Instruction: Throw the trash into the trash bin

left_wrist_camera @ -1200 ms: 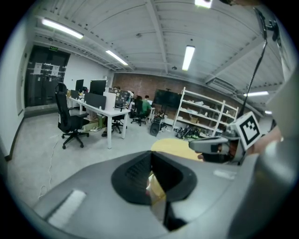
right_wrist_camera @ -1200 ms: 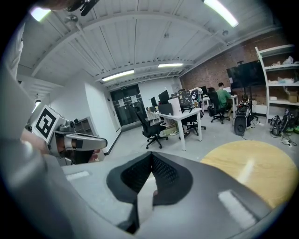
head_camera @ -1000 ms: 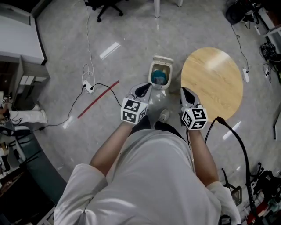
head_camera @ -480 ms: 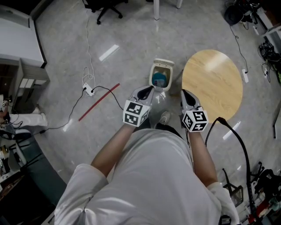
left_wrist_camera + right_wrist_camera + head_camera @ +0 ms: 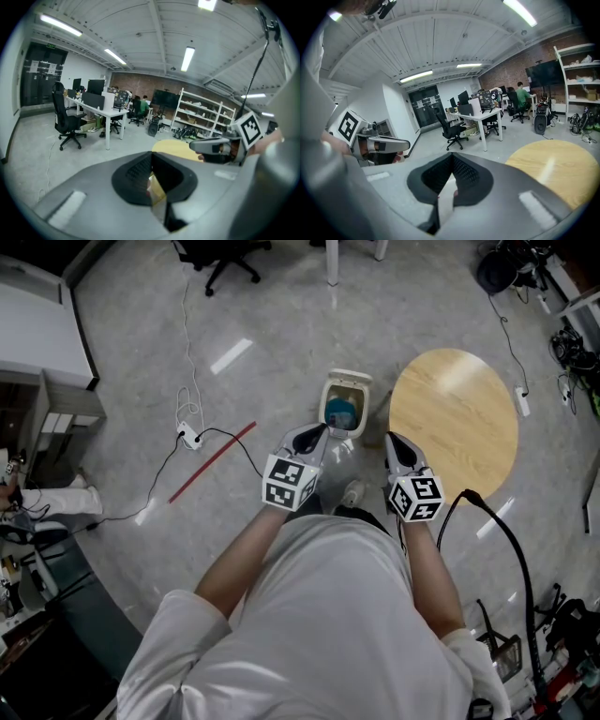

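Observation:
A small white trash bin (image 5: 330, 393) stands on the floor with its lid up and something blue (image 5: 339, 412) inside. My left gripper (image 5: 315, 432) hovers just in front of the bin and to its left, jaws shut tip to tip (image 5: 150, 156), and I see no trash in them. My right gripper (image 5: 393, 439) hangs level with it to the right, by the edge of the round wooden table (image 5: 454, 418), also shut (image 5: 451, 157) and empty. Each gripper view shows the other gripper: the right gripper (image 5: 214, 147), the left gripper (image 5: 385, 143).
A white power strip (image 5: 190, 433) with cables and a red strip (image 5: 211, 463) lie on the floor at the left. A black hose (image 5: 511, 545) runs down the right side. An office chair (image 5: 221, 253) stands far back. Desks and shelves (image 5: 206, 117) line the room.
Nothing has visibly changed; both grippers hold their places and only the head view has shifted slightly.

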{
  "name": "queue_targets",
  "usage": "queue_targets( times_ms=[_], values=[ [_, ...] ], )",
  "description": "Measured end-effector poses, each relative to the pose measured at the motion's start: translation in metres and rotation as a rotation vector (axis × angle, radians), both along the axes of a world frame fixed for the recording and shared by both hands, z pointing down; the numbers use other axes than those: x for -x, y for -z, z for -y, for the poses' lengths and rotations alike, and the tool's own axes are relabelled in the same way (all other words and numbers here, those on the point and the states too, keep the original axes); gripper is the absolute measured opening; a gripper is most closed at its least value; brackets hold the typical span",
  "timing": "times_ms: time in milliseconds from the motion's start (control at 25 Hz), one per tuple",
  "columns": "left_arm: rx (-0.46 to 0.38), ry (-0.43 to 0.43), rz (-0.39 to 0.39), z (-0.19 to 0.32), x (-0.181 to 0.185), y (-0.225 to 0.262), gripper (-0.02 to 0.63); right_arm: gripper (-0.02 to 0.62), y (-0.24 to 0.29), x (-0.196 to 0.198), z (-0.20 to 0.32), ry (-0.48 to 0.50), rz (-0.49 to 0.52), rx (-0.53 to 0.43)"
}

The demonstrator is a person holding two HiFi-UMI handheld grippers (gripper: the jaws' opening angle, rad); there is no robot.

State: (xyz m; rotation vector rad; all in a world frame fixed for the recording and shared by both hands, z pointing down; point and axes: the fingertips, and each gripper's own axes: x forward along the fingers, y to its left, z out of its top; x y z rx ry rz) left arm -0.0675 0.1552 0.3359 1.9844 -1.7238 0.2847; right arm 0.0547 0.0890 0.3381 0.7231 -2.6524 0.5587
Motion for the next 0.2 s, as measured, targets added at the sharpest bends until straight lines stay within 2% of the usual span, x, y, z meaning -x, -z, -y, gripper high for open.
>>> queue_targets(
  times_ms=[200],
  values=[
    [0.0,-0.005,-0.003,0.0016,0.0026,0.0005,0.006,0.0,0.0006,0.0042,0.0014,-0.003,0.002,0.003]
  ],
)
